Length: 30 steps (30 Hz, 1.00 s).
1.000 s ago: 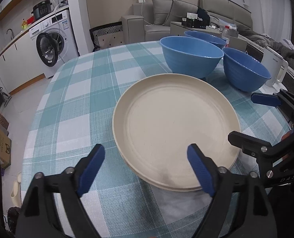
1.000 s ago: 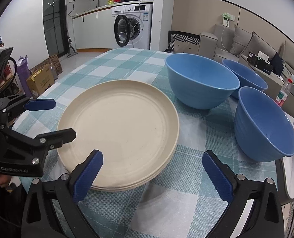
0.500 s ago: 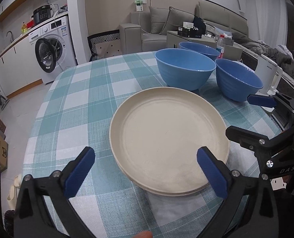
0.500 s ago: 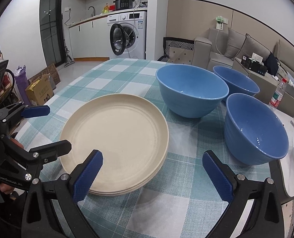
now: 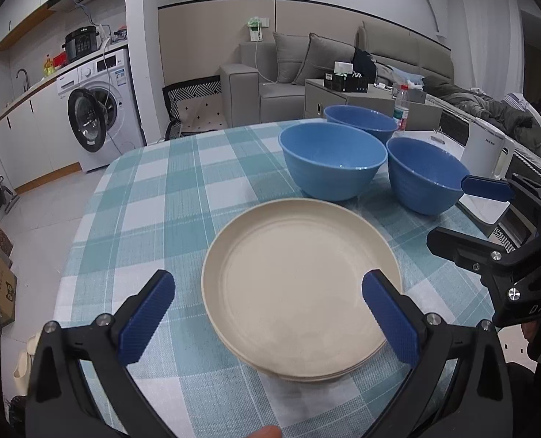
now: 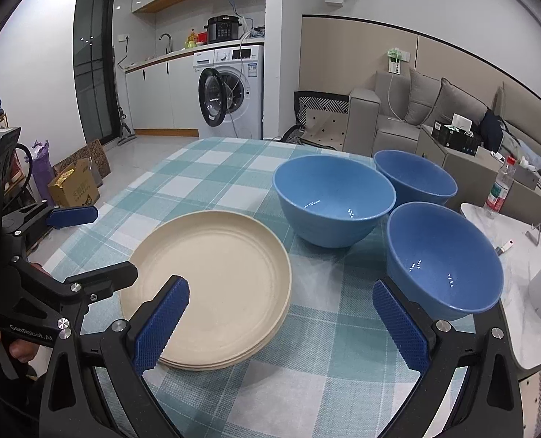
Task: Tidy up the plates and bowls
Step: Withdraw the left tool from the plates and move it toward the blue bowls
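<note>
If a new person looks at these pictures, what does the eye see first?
Three blue bowls stand close together on the checked tablecloth. Beside them, nearer the camera, lies a stack of cream plates. The left gripper and the right gripper frame the scene, both open and empty.

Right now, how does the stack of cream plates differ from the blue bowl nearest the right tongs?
The stack of cream plates is shallow, flat and cream; the nearest blue bowl is deep, round-sided and blue. The plates are nested several high; that bowl stands alone, unstacked. The plates look matte, the bowl shows glossy glints. Both sit upright and empty on the checked tablecloth, ungripped.
</note>
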Tool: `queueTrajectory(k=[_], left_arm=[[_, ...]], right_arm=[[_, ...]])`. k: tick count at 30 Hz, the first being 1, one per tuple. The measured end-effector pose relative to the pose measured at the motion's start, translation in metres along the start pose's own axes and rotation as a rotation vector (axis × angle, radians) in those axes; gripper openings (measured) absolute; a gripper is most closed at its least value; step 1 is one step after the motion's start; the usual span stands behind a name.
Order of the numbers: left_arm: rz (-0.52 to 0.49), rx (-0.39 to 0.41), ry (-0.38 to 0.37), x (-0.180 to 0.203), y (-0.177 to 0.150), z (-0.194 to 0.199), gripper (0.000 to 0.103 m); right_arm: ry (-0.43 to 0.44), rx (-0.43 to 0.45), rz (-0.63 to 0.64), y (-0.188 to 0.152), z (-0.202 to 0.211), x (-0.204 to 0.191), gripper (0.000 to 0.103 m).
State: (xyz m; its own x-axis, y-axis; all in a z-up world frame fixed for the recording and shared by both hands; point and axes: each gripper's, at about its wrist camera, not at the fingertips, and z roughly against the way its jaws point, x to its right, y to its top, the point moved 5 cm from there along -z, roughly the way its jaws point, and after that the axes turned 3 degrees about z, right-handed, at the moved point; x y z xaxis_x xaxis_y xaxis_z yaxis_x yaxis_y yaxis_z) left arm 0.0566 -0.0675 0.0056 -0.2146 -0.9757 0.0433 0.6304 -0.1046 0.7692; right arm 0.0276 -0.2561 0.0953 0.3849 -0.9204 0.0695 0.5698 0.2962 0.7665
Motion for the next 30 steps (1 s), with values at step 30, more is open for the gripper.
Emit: queueTrajectory(k=[30], left_arm=[[0.020, 0.112, -0.064, 0.019, 0.086, -0.003, 0.103]], right_arm=[[-0.121, 0.101, -0.040, 0.056, 0.053, 0.082, 0.102]])
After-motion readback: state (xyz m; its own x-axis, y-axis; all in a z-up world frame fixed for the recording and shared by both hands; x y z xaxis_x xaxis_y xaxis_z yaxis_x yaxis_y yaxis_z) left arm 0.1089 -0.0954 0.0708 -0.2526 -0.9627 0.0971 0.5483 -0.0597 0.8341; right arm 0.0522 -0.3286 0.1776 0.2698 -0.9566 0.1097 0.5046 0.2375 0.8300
